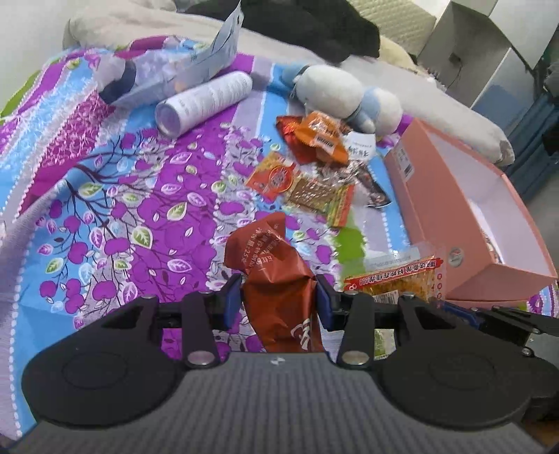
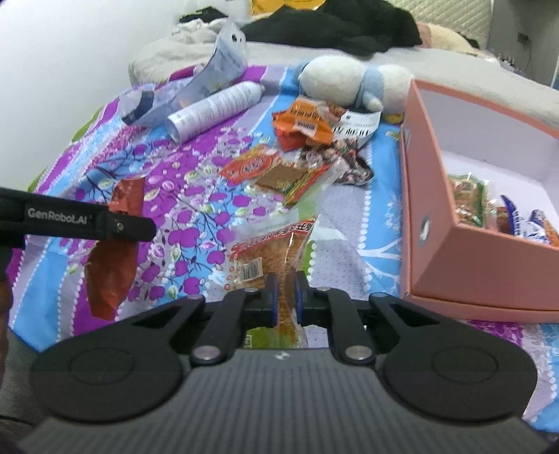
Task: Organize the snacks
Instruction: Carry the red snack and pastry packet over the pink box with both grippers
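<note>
My left gripper (image 1: 278, 301) is shut on a brown-red snack packet (image 1: 276, 279) and holds it above the bedspread; the same packet shows at the left of the right wrist view (image 2: 111, 258). My right gripper (image 2: 283, 300) is shut on a clear packet of orange snack (image 2: 276, 251), also seen in the left wrist view (image 1: 394, 279). A pink open box (image 2: 464, 251) stands to the right with several snacks inside (image 2: 468, 202). A pile of loose snack packets (image 2: 297, 146) lies in the middle of the bed.
A white spray can (image 2: 216, 108), a crumpled plastic bag (image 2: 195, 87) and a white-and-blue plush toy (image 2: 349, 80) lie behind the pile. Black clothing (image 2: 332, 28) and a grey blanket lie at the back. The patterned bedspread (image 2: 195, 223) covers the bed.
</note>
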{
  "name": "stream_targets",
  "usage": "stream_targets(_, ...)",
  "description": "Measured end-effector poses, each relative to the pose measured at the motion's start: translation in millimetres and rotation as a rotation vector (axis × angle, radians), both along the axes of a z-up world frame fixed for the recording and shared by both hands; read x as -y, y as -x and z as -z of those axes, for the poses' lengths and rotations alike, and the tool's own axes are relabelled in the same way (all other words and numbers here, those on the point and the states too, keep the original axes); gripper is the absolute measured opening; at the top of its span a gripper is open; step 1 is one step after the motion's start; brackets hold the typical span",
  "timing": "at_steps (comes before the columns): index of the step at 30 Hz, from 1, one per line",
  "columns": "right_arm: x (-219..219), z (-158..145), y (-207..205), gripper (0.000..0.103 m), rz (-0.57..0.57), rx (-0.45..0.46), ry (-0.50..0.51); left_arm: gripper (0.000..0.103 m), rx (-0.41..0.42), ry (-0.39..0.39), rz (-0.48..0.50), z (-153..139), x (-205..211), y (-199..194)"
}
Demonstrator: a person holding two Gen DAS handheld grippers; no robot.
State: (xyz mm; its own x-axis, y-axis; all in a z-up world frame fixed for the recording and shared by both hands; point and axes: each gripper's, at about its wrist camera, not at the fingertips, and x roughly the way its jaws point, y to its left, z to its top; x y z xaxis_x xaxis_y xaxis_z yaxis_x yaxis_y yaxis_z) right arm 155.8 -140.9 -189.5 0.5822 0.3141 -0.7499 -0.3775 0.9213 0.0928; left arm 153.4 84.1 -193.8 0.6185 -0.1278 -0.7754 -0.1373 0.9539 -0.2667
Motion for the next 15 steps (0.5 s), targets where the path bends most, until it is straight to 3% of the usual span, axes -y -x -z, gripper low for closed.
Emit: stream_targets(15, 21, -56, 29, 0.012, 0.066, 0.120, -0.070, 0.049, 0.102, -0.012, 0.030, -50, 23, 30)
